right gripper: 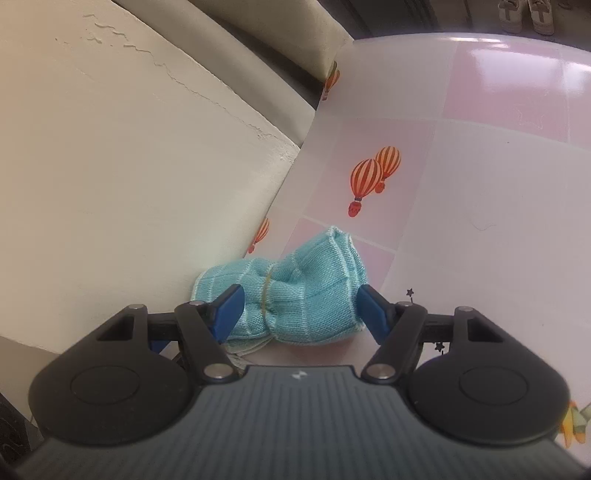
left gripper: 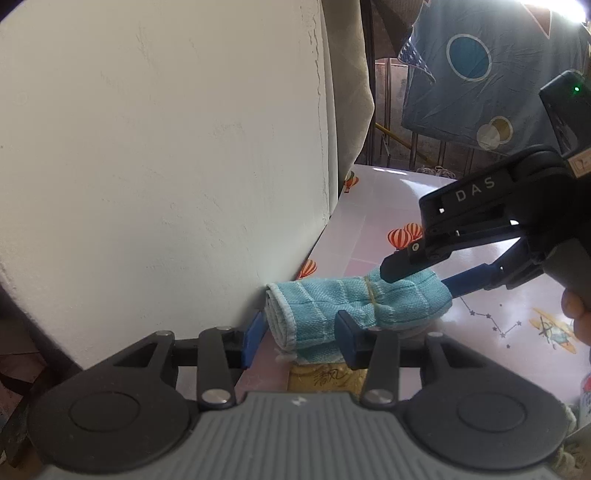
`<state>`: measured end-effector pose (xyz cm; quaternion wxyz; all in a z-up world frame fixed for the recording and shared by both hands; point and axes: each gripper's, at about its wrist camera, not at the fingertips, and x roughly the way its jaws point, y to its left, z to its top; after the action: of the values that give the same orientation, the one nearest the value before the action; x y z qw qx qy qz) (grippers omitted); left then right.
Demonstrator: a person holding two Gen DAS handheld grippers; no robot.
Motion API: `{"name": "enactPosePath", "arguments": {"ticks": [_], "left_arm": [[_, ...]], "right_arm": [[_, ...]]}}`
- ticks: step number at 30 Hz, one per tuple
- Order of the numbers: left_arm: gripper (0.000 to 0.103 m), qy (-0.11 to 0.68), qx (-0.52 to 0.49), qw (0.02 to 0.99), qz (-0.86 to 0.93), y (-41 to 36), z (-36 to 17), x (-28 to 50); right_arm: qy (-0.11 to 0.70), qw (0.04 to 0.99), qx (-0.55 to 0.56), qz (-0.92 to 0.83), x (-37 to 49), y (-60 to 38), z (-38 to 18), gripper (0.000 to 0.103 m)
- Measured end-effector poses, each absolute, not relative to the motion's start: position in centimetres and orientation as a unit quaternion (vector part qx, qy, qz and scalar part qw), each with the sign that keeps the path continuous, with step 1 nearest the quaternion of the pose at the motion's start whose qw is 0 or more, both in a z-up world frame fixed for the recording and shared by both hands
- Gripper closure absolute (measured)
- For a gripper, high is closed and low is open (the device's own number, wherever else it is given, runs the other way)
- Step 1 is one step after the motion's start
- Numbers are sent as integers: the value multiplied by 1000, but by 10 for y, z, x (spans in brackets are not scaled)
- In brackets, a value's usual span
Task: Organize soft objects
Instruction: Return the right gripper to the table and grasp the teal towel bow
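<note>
Teal woven cloth roll, cinched by a yellow rubber band, lies on the balloon-printed pink tablecloth against the cream wall. Left gripper and right gripper straddle it, spread; pad contact is unclear.

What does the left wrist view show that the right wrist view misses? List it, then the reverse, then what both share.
Only the left wrist view: the right gripper from outside, a hanging blue planet-print cloth, a yellow packet.
Only the right wrist view: a pair of shoes.
Both: the rolled teal cloth with its rubber band, the balloon-print table cover, the wall.
</note>
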<state>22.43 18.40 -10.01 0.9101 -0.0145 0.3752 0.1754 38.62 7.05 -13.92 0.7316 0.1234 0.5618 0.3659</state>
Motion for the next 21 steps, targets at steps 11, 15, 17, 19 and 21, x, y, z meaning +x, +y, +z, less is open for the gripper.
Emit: {"name": "enactPosePath", "arguments": {"ticks": [11, 15, 17, 19, 21], "left_arm": [[91, 404, -55, 894, 186, 194, -110, 238], [93, 384, -50, 903, 187, 190, -97, 236], [93, 372, -53, 908, 184, 188, -87, 233], [94, 359, -56, 914, 180, 185, -76, 228], [94, 345, -59, 920, 173, 181, -62, 222]], "right_arm": [[563, 730, 109, 371, 383, 68, -147, 78], [551, 737, 114, 373, 380, 63, -138, 91], [542, 741, 124, 376, 378, 59, -128, 92], [533, 746, 129, 378, 373, 53, -114, 93], [524, 751, 133, 379, 368, 46, -100, 93]]}}
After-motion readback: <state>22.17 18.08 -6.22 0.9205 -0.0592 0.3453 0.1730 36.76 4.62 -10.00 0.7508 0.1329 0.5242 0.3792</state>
